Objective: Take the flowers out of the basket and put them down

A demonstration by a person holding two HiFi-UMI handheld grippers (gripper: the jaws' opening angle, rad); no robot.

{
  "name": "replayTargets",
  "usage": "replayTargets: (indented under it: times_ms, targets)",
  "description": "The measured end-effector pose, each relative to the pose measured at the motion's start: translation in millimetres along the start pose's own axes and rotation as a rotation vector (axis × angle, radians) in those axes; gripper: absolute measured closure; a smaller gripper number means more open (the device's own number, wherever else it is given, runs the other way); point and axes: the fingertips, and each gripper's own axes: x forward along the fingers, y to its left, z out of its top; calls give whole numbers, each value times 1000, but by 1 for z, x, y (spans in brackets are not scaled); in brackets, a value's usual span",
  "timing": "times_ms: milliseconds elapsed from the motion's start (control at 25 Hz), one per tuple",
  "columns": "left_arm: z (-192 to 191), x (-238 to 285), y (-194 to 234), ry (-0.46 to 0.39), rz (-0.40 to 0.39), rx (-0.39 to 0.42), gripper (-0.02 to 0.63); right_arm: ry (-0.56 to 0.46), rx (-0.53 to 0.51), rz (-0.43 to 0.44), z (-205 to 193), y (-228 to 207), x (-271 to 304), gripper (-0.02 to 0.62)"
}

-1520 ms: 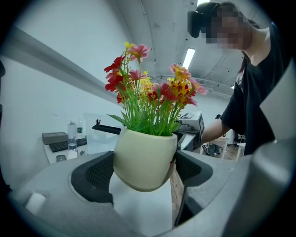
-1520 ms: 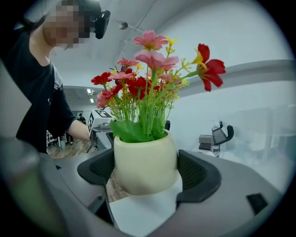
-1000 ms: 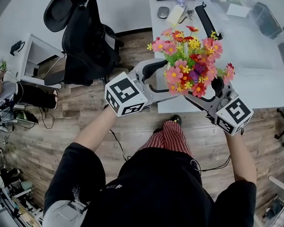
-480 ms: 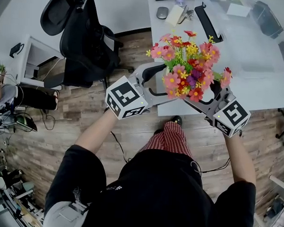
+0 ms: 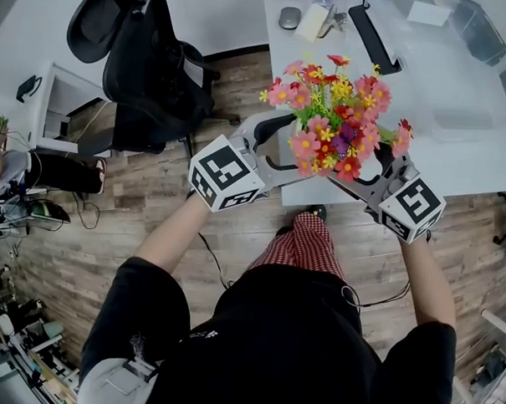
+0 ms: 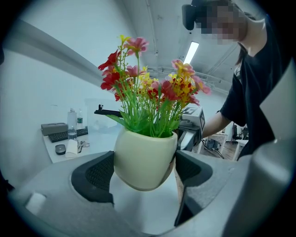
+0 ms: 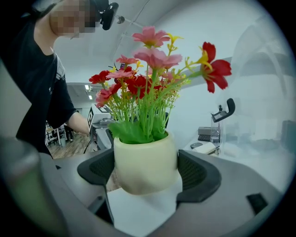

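The flowers are held in the air in a pale pot, so the lifting-out appears to be done and the putting-down step is judged to be in hand. No basket can be seen in any view.

The pot is gripped from two sides at once. The left gripper is clenched on it, with a dark pad pressed against each flank of the pot in the left gripper view. The right gripper is likewise closed on the pot, which is seated squarely between its two pads, stems rising above the jaws. The base of the pot hangs free below the pads in both gripper views.

From the head view, the bouquet is placed over the near edge of the white table, between the two marker cubes.

For the next move, both grippers would need to be lowered together towards a bare part of the table, with the pot kept upright, and the jaws released only once the base is resting.
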Motion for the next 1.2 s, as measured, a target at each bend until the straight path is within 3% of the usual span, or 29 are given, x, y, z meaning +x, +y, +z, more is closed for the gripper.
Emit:
replayTargets:
  times_ms: [1200]
  targets:
    - [-29,15,6,77,4,18,184,41,-6,-11,-31,-8,7,155]
